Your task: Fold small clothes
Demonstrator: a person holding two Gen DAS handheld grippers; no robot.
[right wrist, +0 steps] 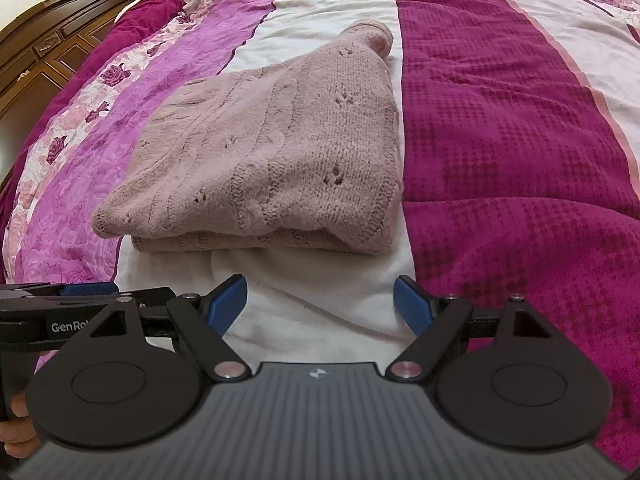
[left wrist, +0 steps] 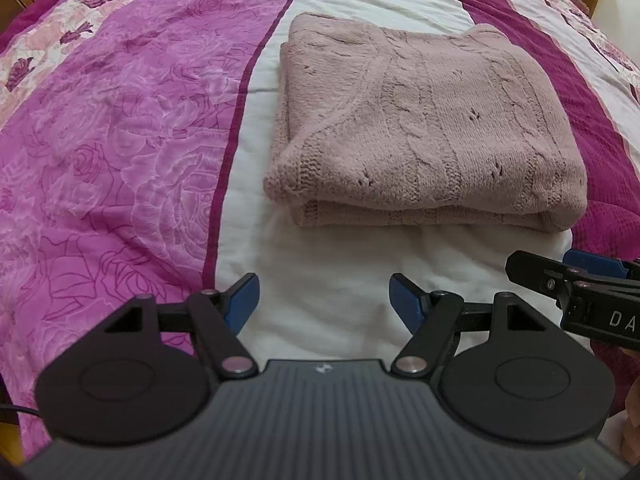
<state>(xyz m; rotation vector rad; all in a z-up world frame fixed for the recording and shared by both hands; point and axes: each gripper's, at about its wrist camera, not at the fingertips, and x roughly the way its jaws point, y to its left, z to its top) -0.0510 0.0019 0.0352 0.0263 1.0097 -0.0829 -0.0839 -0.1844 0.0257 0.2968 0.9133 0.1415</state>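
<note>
A pale pink knitted sweater (left wrist: 424, 120) lies folded into a thick rectangle on the white stripe of the bedspread, also seen in the right wrist view as the sweater (right wrist: 272, 160). My left gripper (left wrist: 324, 300) hovers just short of its near edge, open, with only white cloth between its blue pads. My right gripper (right wrist: 320, 304) is open too, nothing between its fingers, a little short of the sweater's near right corner. Each gripper shows at the edge of the other's view: the right gripper (left wrist: 576, 280), the left gripper (right wrist: 80, 300).
The bedspread has a pink rose-print band (left wrist: 120, 152) to the left and a dark magenta band (right wrist: 520, 152) to the right. A wooden headboard (right wrist: 60, 32) and a magenta pillow (right wrist: 152, 8) are at the far left. A hand (right wrist: 16, 432) grips the left tool's handle.
</note>
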